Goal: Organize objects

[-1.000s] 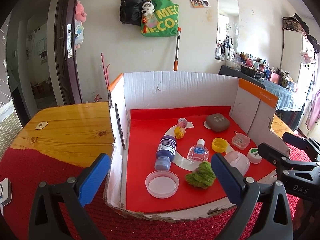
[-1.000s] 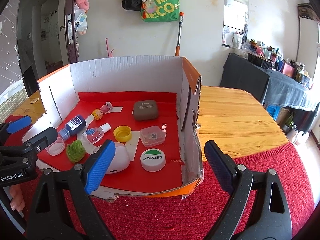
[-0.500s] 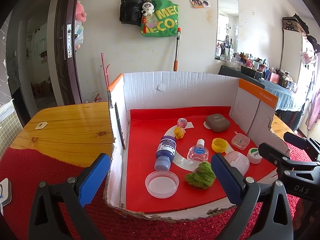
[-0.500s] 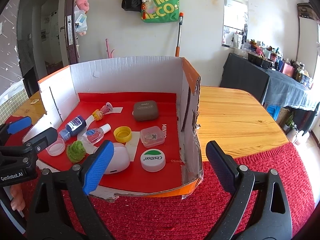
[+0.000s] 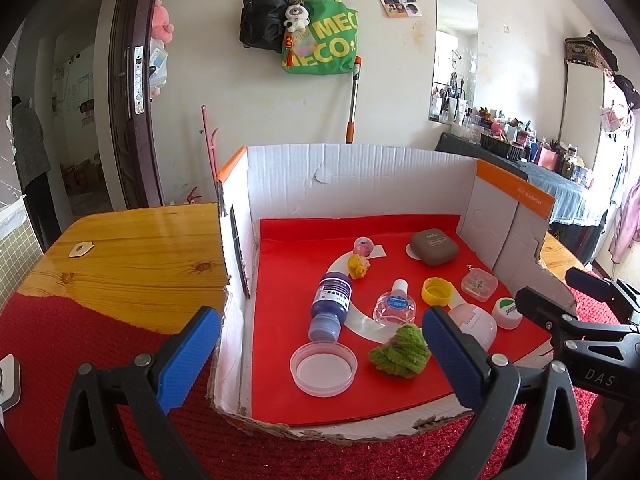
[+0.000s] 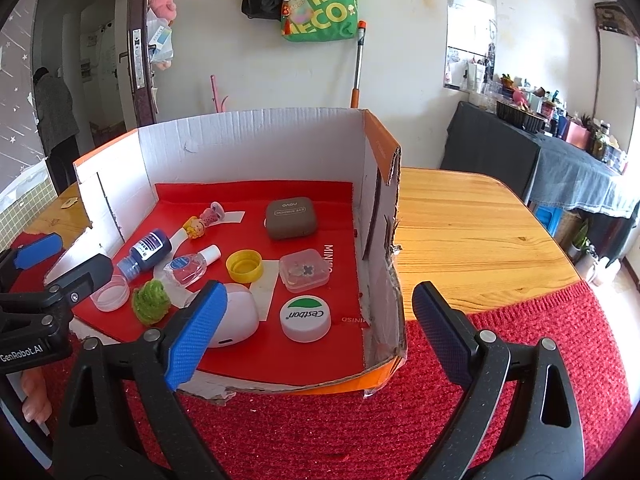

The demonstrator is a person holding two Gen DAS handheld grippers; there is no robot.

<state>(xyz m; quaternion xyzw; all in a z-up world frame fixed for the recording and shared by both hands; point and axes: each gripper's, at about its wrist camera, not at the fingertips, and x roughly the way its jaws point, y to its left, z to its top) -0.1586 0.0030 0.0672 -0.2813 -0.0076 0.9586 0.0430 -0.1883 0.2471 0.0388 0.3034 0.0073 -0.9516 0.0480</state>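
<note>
The left gripper point(image 5: 316, 344) is wide open and holds nothing. So is the right gripper point(image 6: 320, 320).

In the middle of the left wrist view sits a cardboard box point(image 5: 360, 176) with a red floor. From left to right lie a clear lid point(image 5: 323, 368), a blue bottle point(image 5: 332, 304) on its side, a fuzzy green toy point(image 5: 400, 350), a small clear bottle point(image 5: 395, 304), a yellow cap point(image 5: 437, 291) and a white jar point(image 5: 507, 312).

The green toy looks soft and light, so pinch its middle. The bottles look smooth and may roll, so grab across the body.

The box stands on a wooden table point(image 5: 120, 252) with a red cloth point(image 6: 360, 432). A green bag point(image 5: 320, 40) hangs on the wall at the top.
</note>
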